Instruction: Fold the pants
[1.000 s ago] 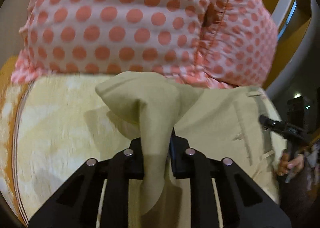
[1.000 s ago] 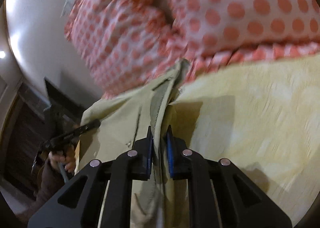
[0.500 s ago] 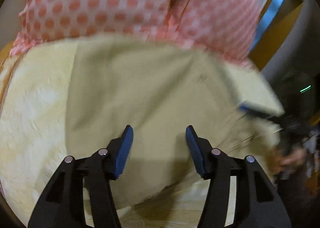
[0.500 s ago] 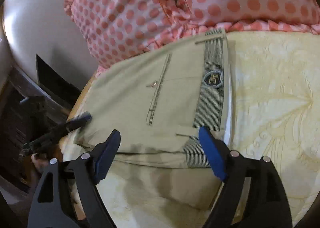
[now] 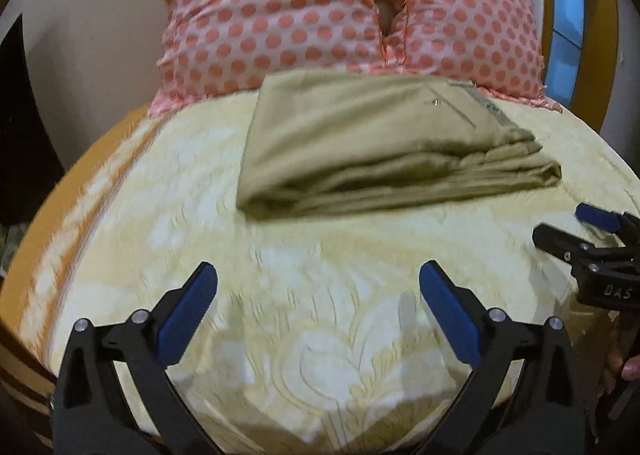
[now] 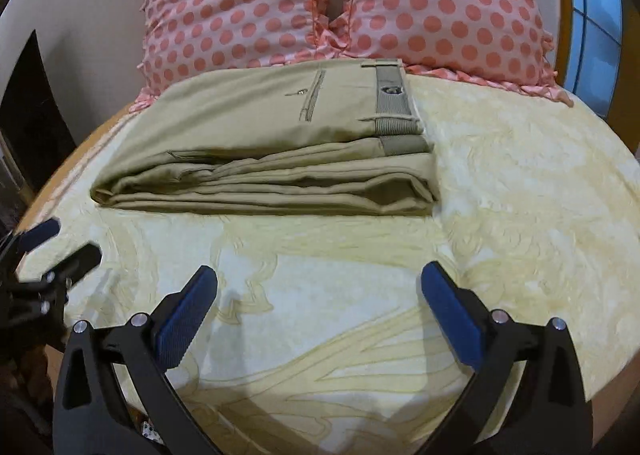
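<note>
Both grippers are now backing off the pants (image 6: 272, 159) — the left gripper (image 5: 318, 295) and right gripper (image 6: 319, 295) have let go, jaws spread wide, holding nothing; the pants are lying folded just below the polka-dot pillows (image 6: 344, 3) on the bed (image 6: 520, 191) — folding looks finished

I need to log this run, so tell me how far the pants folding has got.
Done: the khaki pants lie in a stacked, layered fold on the yellow bedspread, waistband on top, against the polka-dot pillows. In hand: nothing; the left gripper and right gripper are both open and empty, short of the pile. Left: at most tidying the uneven front edges; otherwise it looks finished.
</note>
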The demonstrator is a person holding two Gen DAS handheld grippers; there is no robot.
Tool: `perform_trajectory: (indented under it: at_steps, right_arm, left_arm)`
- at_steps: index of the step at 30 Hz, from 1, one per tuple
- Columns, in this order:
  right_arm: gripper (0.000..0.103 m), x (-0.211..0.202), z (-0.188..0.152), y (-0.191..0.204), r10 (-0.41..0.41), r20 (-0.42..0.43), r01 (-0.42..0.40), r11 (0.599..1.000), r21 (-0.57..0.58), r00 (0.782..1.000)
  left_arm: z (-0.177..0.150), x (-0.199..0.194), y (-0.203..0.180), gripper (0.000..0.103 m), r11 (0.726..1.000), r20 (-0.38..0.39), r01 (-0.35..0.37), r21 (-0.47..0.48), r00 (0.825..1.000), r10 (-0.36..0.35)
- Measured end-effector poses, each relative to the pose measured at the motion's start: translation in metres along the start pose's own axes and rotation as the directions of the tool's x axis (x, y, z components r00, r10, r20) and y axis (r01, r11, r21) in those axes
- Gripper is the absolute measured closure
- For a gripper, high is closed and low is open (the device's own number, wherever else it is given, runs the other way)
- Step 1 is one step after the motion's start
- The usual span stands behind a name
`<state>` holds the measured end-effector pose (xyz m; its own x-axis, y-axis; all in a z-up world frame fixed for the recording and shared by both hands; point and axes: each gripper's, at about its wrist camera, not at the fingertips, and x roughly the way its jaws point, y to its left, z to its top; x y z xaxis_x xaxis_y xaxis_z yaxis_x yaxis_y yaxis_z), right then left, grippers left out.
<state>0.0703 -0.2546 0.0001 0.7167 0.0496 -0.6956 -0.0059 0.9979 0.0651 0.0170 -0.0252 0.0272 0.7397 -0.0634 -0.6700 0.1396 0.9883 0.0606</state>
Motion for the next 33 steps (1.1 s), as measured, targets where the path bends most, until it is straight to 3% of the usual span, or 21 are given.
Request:
perform_trajectory:
  at_steps: [2, 10, 33]
  right_arm:
    - [0.001, -0.003, -0.005, 0.005, -0.033, 0.006, 0.033, 0.999, -0.008, 0.999]
    - [0.001, -0.009, -0.017, 0.009, -0.08, 0.062, 0.078, 0.997, 0.028, 0.995]
    - [0.001, -0.008, -0.016, 0.007, -0.075, 0.064, 0.073, 0.997, 0.023, 0.995]
  left_arm:
    - [-0.008, 0.003, 0.003, 0.002, 1.0, -0.024, -0.008, -0.018, 1.0, 0.007]
    - [-0.016, 0.002, 0.004, 0.002, 0.999, 0.014, 0.001, -0.052, 1.0, 0.0]
    - [-0.014, 0.003, 0.004, 0.002, 0.999, 0.01, 0.002, -0.052, 1.0, -0.001]
